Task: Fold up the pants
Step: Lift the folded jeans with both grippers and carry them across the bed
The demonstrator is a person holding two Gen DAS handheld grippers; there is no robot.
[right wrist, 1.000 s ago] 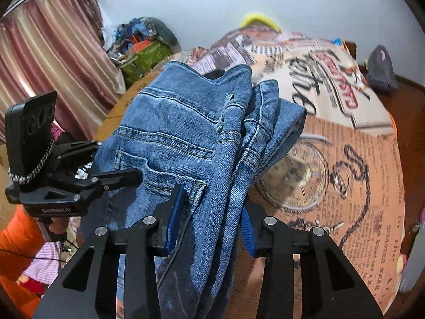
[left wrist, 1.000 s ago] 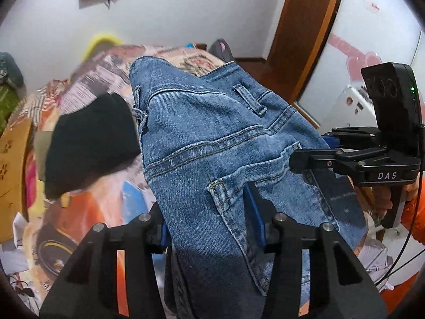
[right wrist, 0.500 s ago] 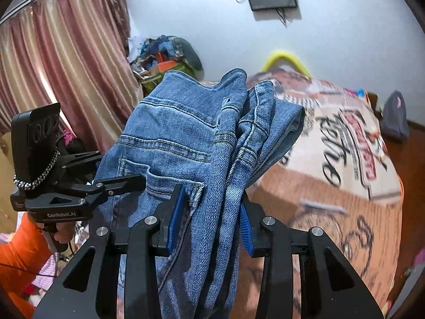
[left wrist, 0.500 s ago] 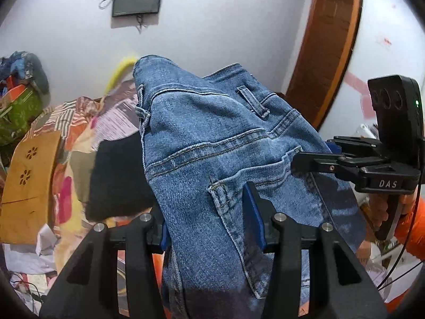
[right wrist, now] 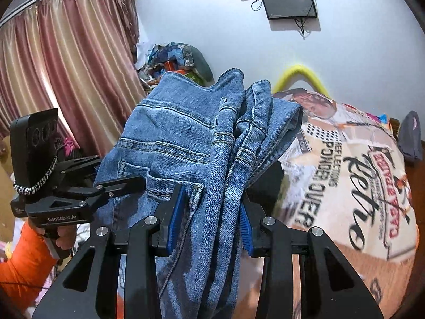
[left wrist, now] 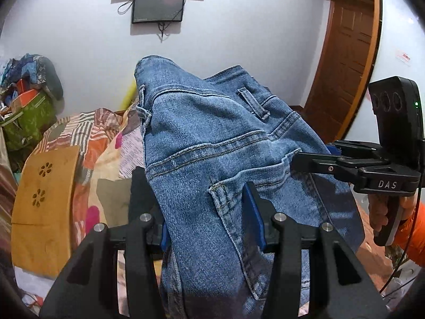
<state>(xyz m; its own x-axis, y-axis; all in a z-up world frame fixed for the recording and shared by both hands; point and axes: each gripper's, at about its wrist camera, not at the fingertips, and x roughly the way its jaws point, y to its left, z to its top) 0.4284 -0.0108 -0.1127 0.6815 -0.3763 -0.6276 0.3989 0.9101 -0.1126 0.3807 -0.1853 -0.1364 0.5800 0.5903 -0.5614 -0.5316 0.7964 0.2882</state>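
Jeans being held aloft above bed, waistband end pointing up and away, long axis running down toward cameras. Back pocket and belt loop being shown flat in left wrist view; bunched layered waistband edges being shown only in right wrist view. Denim being clamped between blue pads of left gripper; thicker fold being pinched by right gripper. Both grippers being tilted downward, side by side. Orange sleeve being seen behind left handle. Curtain being shown in right view only, door in left only.
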